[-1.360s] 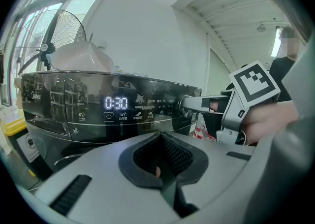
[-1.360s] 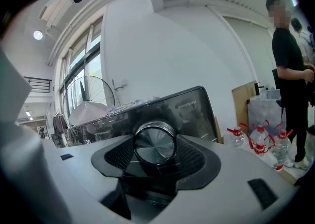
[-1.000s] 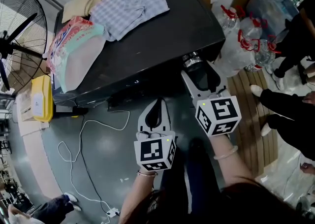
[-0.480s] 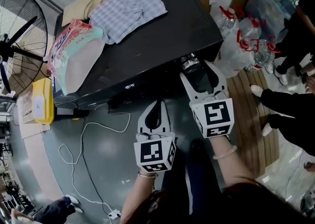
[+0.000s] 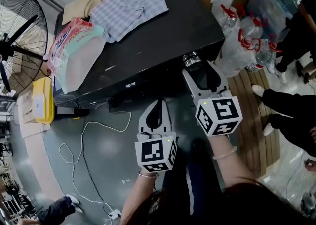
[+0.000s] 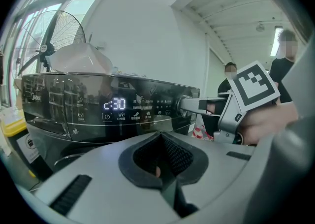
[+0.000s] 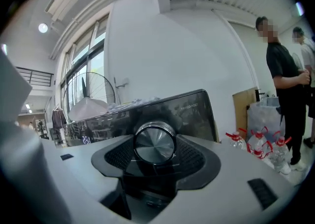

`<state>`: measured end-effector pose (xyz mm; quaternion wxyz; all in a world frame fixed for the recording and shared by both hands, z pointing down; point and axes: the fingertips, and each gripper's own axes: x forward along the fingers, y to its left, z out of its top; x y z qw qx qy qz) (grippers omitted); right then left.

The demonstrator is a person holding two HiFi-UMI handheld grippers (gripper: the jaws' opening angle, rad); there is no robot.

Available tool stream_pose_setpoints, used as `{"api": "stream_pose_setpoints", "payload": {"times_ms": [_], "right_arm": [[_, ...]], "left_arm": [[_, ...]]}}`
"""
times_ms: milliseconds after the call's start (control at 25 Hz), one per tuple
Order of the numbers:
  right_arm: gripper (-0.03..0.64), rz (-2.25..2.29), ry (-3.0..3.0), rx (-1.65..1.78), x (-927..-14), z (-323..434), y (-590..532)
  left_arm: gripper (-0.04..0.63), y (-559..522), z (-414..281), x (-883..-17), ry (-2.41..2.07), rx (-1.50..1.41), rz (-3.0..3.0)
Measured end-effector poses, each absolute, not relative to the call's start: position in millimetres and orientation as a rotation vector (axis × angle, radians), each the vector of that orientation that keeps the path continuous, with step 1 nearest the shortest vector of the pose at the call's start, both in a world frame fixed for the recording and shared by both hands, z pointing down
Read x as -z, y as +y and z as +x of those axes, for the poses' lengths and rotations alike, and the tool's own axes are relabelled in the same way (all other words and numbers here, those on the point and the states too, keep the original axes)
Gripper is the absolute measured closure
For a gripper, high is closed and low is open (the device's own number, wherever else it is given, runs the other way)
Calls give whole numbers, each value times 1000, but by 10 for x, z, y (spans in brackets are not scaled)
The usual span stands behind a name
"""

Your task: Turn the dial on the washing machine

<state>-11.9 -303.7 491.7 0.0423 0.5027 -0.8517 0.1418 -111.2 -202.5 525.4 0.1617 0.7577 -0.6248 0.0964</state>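
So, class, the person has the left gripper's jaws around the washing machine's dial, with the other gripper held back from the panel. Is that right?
Not quite: the grippers are the other way round. The right gripper has its jaws around the washing machine's dial, as the right gripper view shows. The left gripper is the one held back from the panel.

My right grey plastic tongs (image 5: 196, 68) reach forward on an outstretched forearm (image 5: 231, 167) — jaws closed on the round silver metal dial (image 7: 154, 142). My left grey plastic tongs (image 5: 157, 104) sit nearer my body, pointing forward — jaws pressed together, gripping nothing.
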Motion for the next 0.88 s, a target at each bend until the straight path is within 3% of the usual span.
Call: {"api": "stream_pose_setpoints", "payload": {"times_ms": [520, 880], "right_arm": [[326, 1557, -2651, -575, -4927, -109, -3047], [308, 1445, -2564, -241, -4916, -186, -3005]], "left_arm": [[581, -2012, -1095, -5294, -1772, -285, 2166], [581, -2007, -1072, -5300, -1766, -289, 2170]]}}
